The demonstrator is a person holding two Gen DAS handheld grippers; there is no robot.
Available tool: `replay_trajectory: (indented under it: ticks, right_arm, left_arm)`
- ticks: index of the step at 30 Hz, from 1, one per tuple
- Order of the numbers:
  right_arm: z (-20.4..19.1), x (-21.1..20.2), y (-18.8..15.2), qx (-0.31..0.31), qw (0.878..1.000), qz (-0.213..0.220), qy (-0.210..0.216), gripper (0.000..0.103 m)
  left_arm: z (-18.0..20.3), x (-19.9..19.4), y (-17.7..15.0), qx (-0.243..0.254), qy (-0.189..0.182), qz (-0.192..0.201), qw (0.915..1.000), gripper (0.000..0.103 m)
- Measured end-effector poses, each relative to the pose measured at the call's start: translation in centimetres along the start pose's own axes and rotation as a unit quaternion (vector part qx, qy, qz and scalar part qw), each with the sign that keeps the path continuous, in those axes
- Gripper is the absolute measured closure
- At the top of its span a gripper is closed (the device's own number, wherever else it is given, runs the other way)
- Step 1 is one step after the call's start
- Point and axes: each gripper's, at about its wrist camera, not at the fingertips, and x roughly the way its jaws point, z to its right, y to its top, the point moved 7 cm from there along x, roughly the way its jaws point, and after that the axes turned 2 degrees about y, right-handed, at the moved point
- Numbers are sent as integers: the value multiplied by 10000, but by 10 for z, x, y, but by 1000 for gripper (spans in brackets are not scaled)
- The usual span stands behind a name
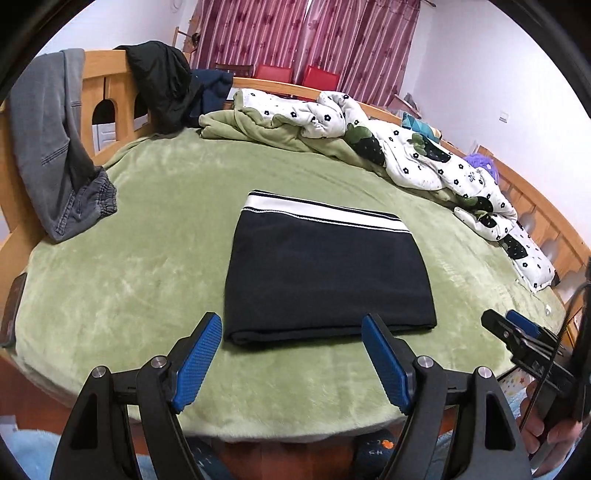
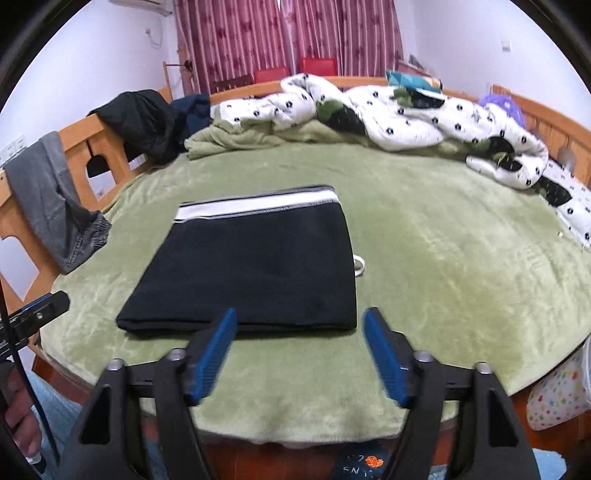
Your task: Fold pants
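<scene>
Nearest, the left gripper [image 1: 291, 334] hangs over the near edge of the bed [image 1: 140, 280], its 2 blue-padded fingers [image 1: 197, 360] spread wide with nothing between them. The right gripper [image 2: 299, 328] hangs just to its right, fingers [image 2: 212, 354] equally wide apart and empty; part of a hand [image 1: 554, 439] shows behind it in the left wrist view.

Just beyond both sets of fingertips, the pants [image 1: 325, 280] lie folded into a flat dark rectangle on the green blanket, apart from either gripper. Their folded edge faces near and the white-striped waistband [image 1: 321, 212] lies on the far side. A small white loop [image 2: 359, 266] pokes out at their right edge.

On the left, grey trousers [image 1: 51, 155] hang over the wooden bed frame [image 1: 110, 77], with a black garment [image 1: 162, 81] draped further along. Far right, a white flower-print quilt [image 1: 424, 155] lies bunched. Beyond, striped maroon curtains [image 1: 295, 33] hang.
</scene>
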Motion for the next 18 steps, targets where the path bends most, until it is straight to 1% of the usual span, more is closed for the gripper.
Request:
replay_trajectory:
  ticks: [2,5,12,18]
  right_arm:
    - [-1,-8,-1,-29,10000,72,-40,10]
    - [-2,-15,-8,-84,9999,80,-93,7]
    - [3,-16,-11,-52,9999,20,-113,7]
    - [3,-14,-12,-91,9999,13,-121,7]
  left_arm:
    - [1,-4,0,21,42,51,10000,25]
    - [4,-11,-3,104,145,97,9998,23]
    - [14,-15,-10,277,224,28,9994,23]
    - [17,-17,-11,335,254,68,9991,23]
